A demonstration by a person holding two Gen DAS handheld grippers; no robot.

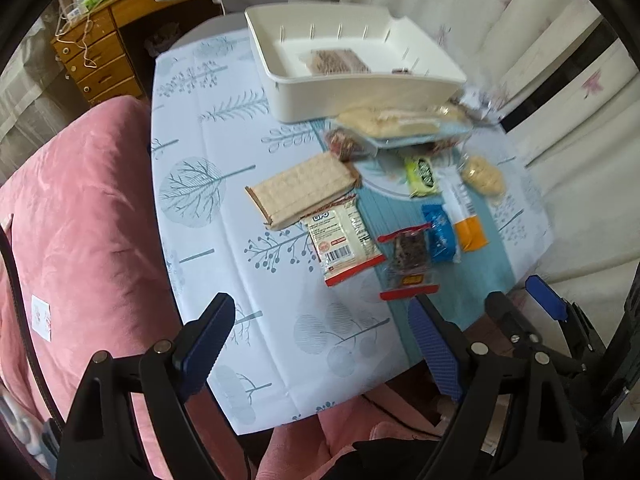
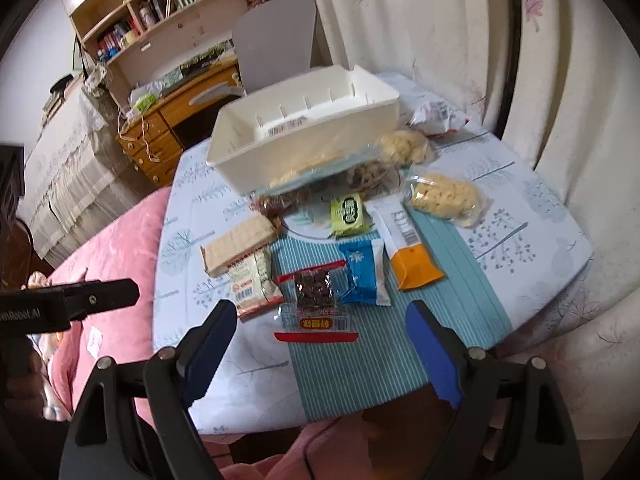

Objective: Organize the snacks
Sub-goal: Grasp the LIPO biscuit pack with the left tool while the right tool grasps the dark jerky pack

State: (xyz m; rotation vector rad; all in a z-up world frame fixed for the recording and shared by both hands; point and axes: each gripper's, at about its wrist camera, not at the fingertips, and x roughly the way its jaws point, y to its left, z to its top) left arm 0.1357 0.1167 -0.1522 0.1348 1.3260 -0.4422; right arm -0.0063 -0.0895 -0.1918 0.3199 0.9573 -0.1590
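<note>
Both the left gripper (image 1: 320, 344) and right gripper (image 2: 320, 350) gape empty over the tree-print tablecloth (image 2: 520, 216) beside a pink bedspread (image 1: 80, 200)

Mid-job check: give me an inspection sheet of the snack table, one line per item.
Surface: table under a tree-print cloth, with a striped teal mat.
Job's things: white bin at the far side, one packet inside; wafer pack, green packet, blue packet, orange-ended packet, dark-snack bag loose on the table.
Clutter: nothing seen.
Grippers: left gripper and right gripper open, empty, near the table's close edge.
Cables: nothing seen on the table.
Surroundings: pink bedding, wooden desk, curtain.
</note>
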